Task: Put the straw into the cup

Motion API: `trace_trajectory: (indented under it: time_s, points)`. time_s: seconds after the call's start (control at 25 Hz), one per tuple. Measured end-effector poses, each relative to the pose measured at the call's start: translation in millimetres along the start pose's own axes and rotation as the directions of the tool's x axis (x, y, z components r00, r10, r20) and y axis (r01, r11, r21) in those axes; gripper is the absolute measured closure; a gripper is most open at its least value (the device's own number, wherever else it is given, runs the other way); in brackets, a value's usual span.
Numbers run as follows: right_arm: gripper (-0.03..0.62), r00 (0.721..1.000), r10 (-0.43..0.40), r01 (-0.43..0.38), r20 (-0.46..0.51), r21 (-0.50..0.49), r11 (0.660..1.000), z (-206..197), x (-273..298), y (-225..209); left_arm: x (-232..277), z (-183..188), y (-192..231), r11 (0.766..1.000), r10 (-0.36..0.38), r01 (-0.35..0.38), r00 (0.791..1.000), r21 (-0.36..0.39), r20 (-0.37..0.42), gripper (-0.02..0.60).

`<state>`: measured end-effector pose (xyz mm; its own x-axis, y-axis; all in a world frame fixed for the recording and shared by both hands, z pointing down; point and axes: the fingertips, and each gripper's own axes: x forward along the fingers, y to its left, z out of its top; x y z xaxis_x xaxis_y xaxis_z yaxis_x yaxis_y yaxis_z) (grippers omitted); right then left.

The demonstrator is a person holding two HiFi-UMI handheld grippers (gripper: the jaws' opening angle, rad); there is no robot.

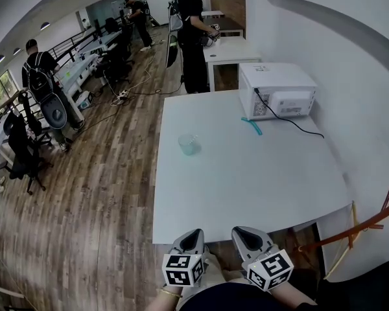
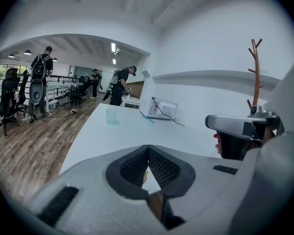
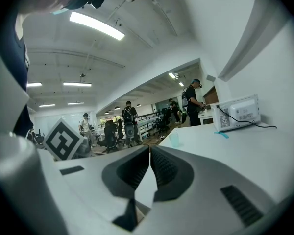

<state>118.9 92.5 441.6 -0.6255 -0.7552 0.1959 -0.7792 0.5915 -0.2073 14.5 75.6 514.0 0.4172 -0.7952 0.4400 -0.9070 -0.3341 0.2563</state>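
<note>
Head view: whole white surface [image 1: 246, 173] from above, left gripper [image 1: 193, 233] and right gripper [image 1: 245, 232] side by side at its near edge. In left gripper view, additionally: right gripper side-on, brown coat rack [image 2: 255, 72]. In right gripper view, additionally: long ceiling light [image 3: 95, 26]. Fingers of both 2 grippers closed tip to tip, gripping nothing. Label [image 3: 240, 112] on white appliance [image 1: 277, 89] too small to read. Clear cup [image 1: 188, 144] upright, mid-surface. Teal straw [image 1: 251, 127] flat beside appliance, well apart from cup.

White left gripper [image 1: 193, 235], right gripper [image 1: 245, 233], marker cubes [image 1: 183, 269]
</note>
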Motion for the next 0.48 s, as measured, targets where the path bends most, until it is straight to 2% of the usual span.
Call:
trace_trajectory:
  time_s: [0.48]
  points:
    - [0.562, 1.000, 0.014, -0.014, -0.006, -0.003, 1.000, -9, -12, 9, -11, -9, -9, 1.000, 0.000, 0.000, 1.000, 0.000, 0.005, 0.565]
